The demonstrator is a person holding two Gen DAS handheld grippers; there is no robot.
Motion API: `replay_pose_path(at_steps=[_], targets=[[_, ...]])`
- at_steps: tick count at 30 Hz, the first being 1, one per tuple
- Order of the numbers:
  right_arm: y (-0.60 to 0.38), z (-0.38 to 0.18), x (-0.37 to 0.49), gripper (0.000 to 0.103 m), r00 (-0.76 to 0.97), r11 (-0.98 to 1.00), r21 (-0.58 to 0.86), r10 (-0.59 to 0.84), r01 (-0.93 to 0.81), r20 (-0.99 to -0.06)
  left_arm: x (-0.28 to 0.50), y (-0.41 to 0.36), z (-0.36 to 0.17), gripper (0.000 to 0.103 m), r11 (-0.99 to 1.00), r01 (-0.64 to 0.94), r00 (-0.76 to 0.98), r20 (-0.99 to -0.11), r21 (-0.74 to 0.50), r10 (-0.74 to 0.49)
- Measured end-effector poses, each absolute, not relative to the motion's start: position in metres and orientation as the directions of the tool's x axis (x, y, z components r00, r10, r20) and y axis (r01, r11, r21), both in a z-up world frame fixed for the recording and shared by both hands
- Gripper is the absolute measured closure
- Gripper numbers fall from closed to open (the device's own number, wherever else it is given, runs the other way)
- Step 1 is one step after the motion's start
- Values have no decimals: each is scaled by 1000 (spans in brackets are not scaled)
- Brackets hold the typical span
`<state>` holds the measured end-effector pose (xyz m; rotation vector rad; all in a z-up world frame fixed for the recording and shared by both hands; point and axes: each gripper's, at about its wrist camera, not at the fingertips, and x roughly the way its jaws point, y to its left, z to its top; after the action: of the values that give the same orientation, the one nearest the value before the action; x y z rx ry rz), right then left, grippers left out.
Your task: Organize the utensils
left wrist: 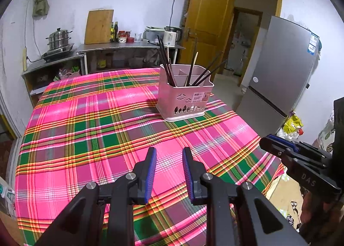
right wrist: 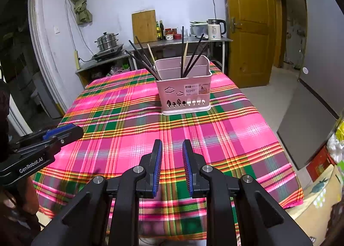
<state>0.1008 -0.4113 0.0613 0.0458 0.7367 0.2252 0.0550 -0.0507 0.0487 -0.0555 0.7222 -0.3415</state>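
A pink utensil basket (left wrist: pixel 185 97) (right wrist: pixel 183 93) stands on the far half of the table with the pink plaid cloth (left wrist: pixel 96 121) (right wrist: pixel 120 106). Several dark chopsticks (left wrist: pixel 164 61) (right wrist: pixel 142 57) and a few pale ones (left wrist: pixel 192 67) (right wrist: pixel 185 55) lean upright in its compartments. My left gripper (left wrist: pixel 169 151) hovers over the near part of the cloth, open, with nothing between its blue pads. My right gripper (right wrist: pixel 172 145) is likewise open and empty, well short of the basket. Each gripper shows at the edge of the other's view, right gripper (left wrist: pixel 277 145), left gripper (right wrist: pixel 62 132).
A steel counter (left wrist: pixel 129 47) behind the table holds a steamer pot (left wrist: pixel 58 39), cutting board (left wrist: pixel 99 26), bottles and a kettle (left wrist: pixel 172 35). A grey fridge (left wrist: pixel 283 69) and an open wooden door (left wrist: pixel 206 20) stand to the right. Bags and boxes lie on the floor at right.
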Motion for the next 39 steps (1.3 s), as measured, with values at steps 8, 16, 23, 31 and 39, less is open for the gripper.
replay_pose_path(at_steps=[8, 16, 23, 31, 39], targets=[[-410, 63, 99, 83, 720, 975, 118, 219, -189, -658, 55, -50, 48, 79, 944, 286, 699, -637, -168, -325], [-409, 66, 96, 83, 722, 974, 119, 222, -191, -656, 54, -52, 50, 79, 943, 286, 704, -631, -169, -326], [-408, 66, 96, 83, 722, 974, 118, 221, -191, -655, 54, -51, 50, 79, 942, 288, 704, -630, -170, -329], [-408, 65, 96, 83, 723, 974, 118, 221, -191, -655, 53, -51, 50, 79, 943, 287, 704, -630, -170, -328], [-406, 67, 94, 83, 721, 974, 117, 221, -192, -656, 52, -54, 51, 79, 943, 287, 703, -631, -171, -328]])
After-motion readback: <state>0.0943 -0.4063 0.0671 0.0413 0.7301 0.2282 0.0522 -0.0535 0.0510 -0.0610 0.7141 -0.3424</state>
